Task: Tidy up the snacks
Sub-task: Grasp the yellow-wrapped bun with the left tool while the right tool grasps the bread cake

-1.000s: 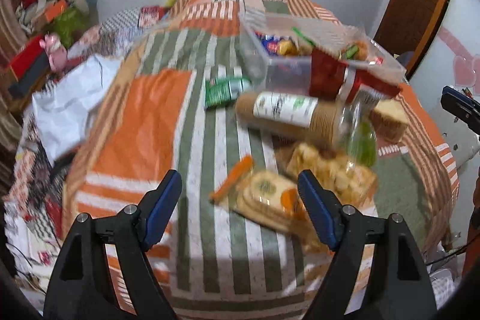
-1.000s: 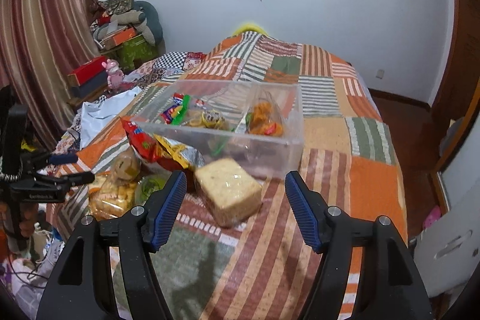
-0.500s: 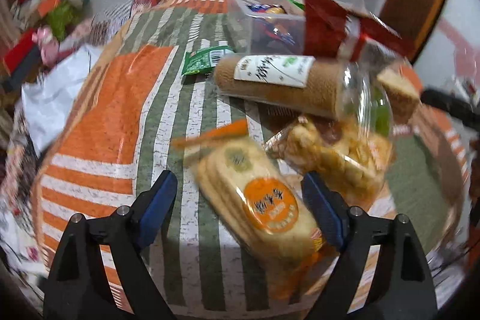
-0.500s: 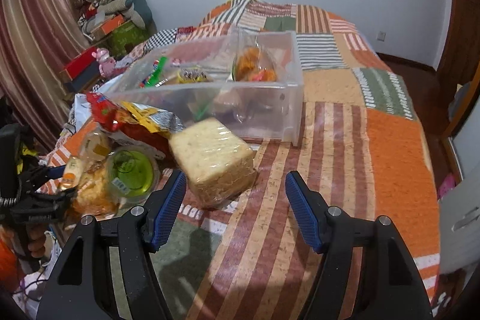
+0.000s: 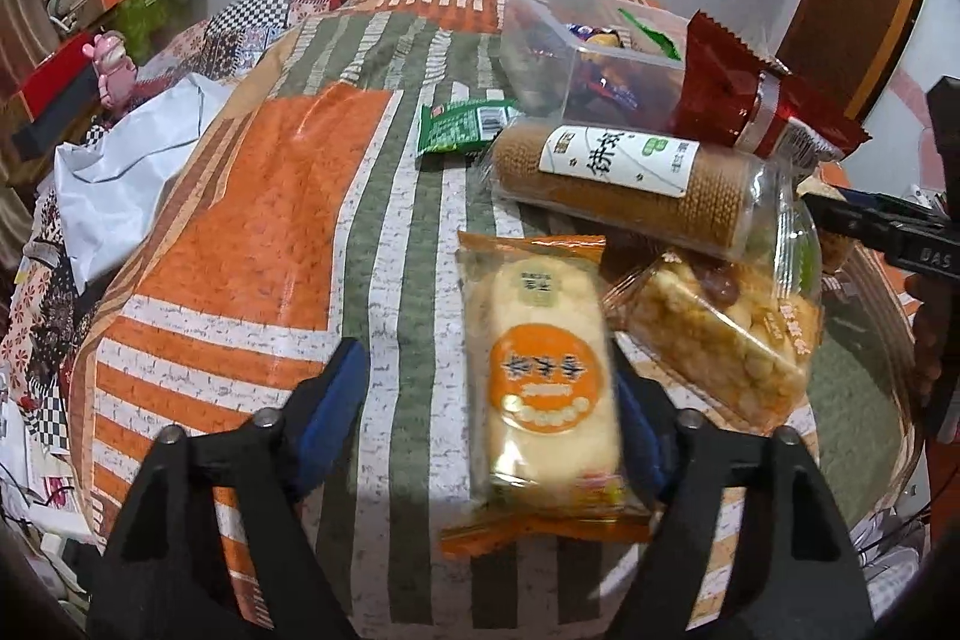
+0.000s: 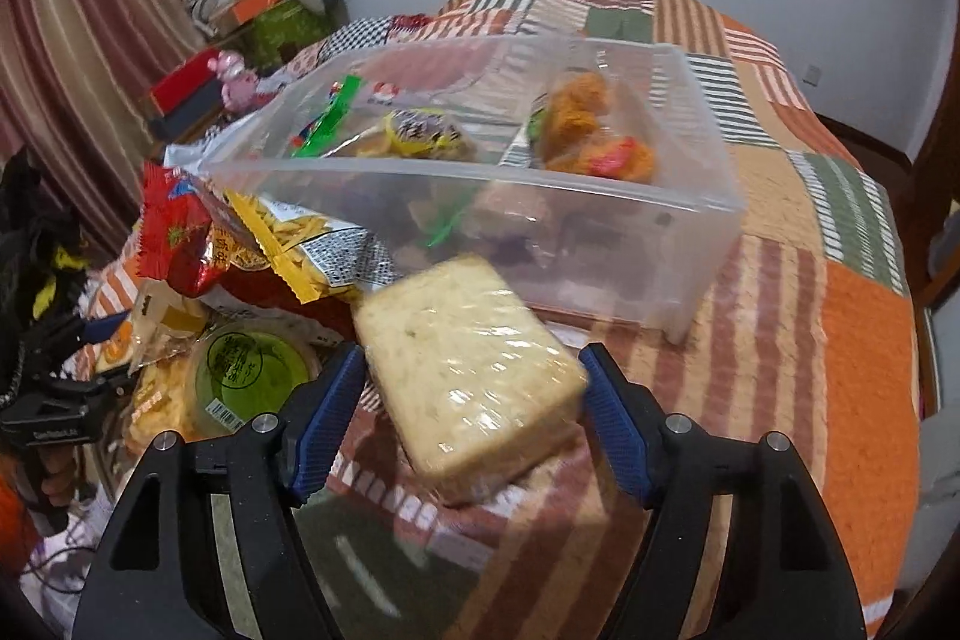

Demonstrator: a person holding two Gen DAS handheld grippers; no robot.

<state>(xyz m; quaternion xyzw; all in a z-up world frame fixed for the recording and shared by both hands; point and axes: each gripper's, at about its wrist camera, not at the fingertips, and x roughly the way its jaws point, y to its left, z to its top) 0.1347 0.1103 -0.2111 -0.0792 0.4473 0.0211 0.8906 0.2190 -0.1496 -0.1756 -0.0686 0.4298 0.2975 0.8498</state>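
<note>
An orange rice-cracker packet lies on the striped bedspread between the fingers of my left gripper. The jaws are closing: the right pad is against the packet's side and the left pad stands well clear. In the right wrist view a pale cake block in clear wrap sits between the fingers of my right gripper. Its jaws are opening, with a pad close beside each edge of the block. Behind the block stands a clear plastic bin holding several snacks.
A brown biscuit roll, a green sachet, a red packet and a puffed-snack bag crowd around the cracker packet. A green-lidded cup and a red-and-yellow chip bag lie left of the cake. Clutter lines the left wall.
Both grippers have sunk toward the bed. The cracker packet now lies between the left fingers, which have narrowed. The cake block now lies between the right fingers, which have widened.
</note>
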